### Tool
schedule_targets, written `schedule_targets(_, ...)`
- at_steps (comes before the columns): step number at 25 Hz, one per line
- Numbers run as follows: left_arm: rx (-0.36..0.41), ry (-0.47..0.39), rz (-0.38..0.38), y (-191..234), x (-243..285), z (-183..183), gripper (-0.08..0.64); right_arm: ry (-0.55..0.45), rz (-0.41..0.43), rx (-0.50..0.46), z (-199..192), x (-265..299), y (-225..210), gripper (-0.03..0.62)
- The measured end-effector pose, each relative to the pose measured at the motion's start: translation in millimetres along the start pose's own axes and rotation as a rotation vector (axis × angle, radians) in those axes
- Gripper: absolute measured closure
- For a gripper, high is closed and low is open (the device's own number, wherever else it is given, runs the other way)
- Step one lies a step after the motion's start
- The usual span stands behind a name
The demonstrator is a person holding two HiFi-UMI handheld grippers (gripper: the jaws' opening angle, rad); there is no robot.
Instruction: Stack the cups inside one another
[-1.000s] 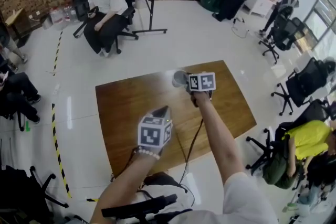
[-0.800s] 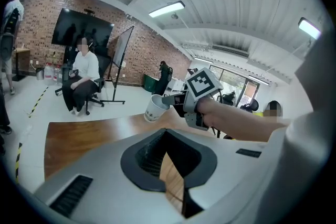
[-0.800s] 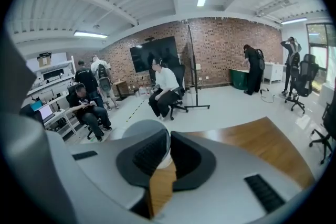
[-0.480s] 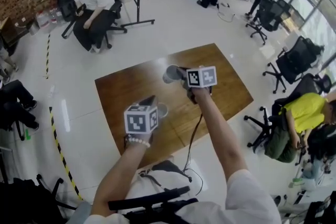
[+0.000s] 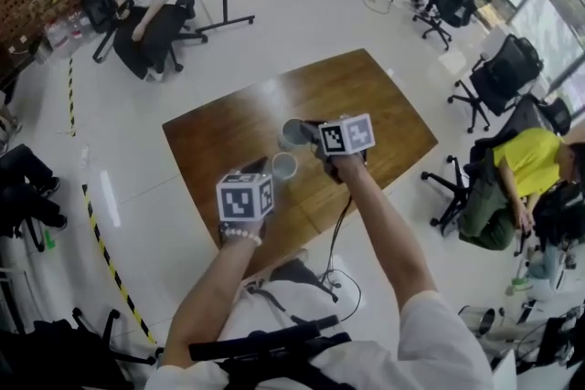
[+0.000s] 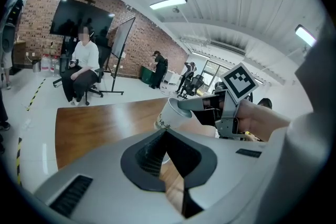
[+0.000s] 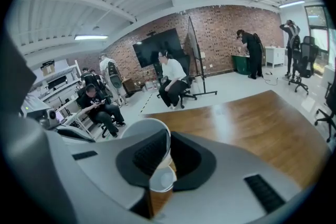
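Wooden table [image 5: 210,142]: right tool [image 5: 309,133] clamped on raised cup [image 5: 292,134]; left tool [image 5: 260,166] jaws together.

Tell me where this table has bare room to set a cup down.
The brown wooden table is bare along its far edge, its right half and its left side. The middle is crowded: a white paper cup stands there, the right tool holds a second white paper cup above it, and the left tool is beside.

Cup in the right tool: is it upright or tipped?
Tipped: the cup leans over sideways, its rim pinched in the right tool.
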State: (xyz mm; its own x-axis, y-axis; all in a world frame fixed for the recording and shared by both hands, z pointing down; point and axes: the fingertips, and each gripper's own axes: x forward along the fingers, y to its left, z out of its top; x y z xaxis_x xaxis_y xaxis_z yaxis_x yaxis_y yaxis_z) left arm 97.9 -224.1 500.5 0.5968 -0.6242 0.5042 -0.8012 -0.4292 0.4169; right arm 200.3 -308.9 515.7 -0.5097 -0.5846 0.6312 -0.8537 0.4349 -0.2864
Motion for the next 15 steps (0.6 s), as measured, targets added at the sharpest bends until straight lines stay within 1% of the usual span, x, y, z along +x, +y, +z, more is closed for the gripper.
schedule_targets(7, -0.023, 0.02, -0.009, 7, -6, -19, 0.563, 0.073, -0.005, 0.002, -42, 9, 11, 0.568)
schedule_targets(15, -0.047, 0.03, 0.0, 13, -5, -26, 0.563, 0.144, -0.008, -0.013, -66, 25, 6, 0.568)
